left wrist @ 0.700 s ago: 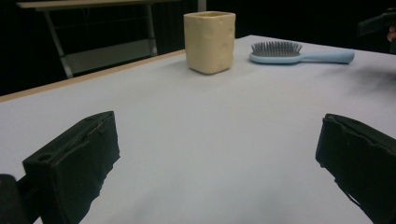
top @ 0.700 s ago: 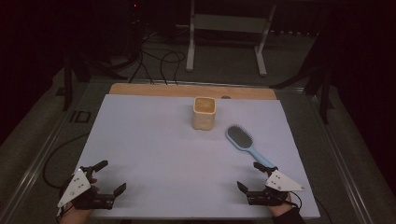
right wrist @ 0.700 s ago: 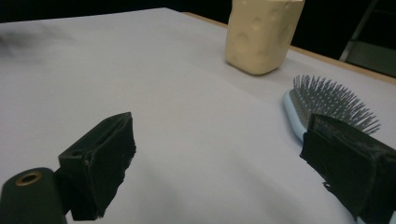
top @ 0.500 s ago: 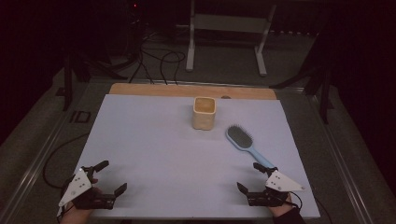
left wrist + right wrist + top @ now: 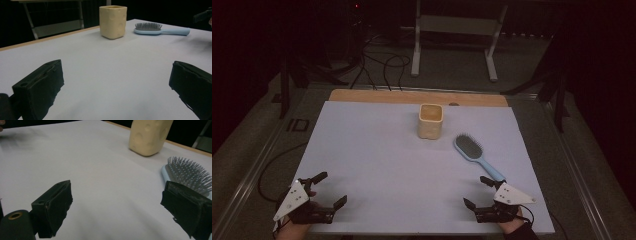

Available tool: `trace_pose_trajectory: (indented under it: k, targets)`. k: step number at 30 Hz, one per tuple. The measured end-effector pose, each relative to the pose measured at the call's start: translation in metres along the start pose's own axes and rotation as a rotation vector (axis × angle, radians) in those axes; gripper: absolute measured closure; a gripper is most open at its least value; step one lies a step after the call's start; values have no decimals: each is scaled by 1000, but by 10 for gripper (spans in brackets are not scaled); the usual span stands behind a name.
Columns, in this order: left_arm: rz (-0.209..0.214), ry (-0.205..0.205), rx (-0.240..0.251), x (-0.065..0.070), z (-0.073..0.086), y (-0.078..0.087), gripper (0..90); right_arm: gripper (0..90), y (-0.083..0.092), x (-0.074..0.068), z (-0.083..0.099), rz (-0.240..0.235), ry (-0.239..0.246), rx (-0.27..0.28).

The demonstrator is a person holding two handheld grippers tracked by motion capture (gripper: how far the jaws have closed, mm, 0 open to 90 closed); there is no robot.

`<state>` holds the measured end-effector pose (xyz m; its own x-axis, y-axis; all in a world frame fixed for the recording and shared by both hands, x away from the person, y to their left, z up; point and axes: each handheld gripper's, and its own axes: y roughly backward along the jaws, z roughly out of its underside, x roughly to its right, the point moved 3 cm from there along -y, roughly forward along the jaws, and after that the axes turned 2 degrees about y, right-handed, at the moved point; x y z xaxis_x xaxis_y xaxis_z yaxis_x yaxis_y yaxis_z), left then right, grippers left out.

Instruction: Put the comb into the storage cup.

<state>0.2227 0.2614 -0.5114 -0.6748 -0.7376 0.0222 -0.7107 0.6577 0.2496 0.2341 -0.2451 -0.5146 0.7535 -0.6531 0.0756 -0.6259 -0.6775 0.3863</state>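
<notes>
Blue hairbrush (image 5: 474, 153) lies near table's (image 5: 377, 150) right edge, handle just beside right gripper (image 5: 479, 193); both grippers, left gripper (image 5: 330, 190) included, gape empty at near corners.

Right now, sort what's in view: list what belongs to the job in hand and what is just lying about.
In the job:
- light blue hairbrush, bristles up, nearest the right gripper
- yellow cup, upright behind it
- left gripper, jaws open, nothing between them

Lying about:
- metal stand beyond the table
- cables on the floor
</notes>
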Motion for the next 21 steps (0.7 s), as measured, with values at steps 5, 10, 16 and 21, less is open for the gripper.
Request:
trace_pose_trajectory:
  k: [5,10,16,21]
  targets:
    - [-3,-2,6,0,-1,1,0,90,-2,-2,1,-19,-8,-31]
    - [-3,-1,9,0,-1,1,0,90,0,-8,-4,-52,4,-39]
    - [-4,-4,12,1,-2,2,0,89,8,-14,-26,-93,33,-22]
    - [-2,-6,10,0,-2,1,0,89,15,-13,-42,-88,68,-16]
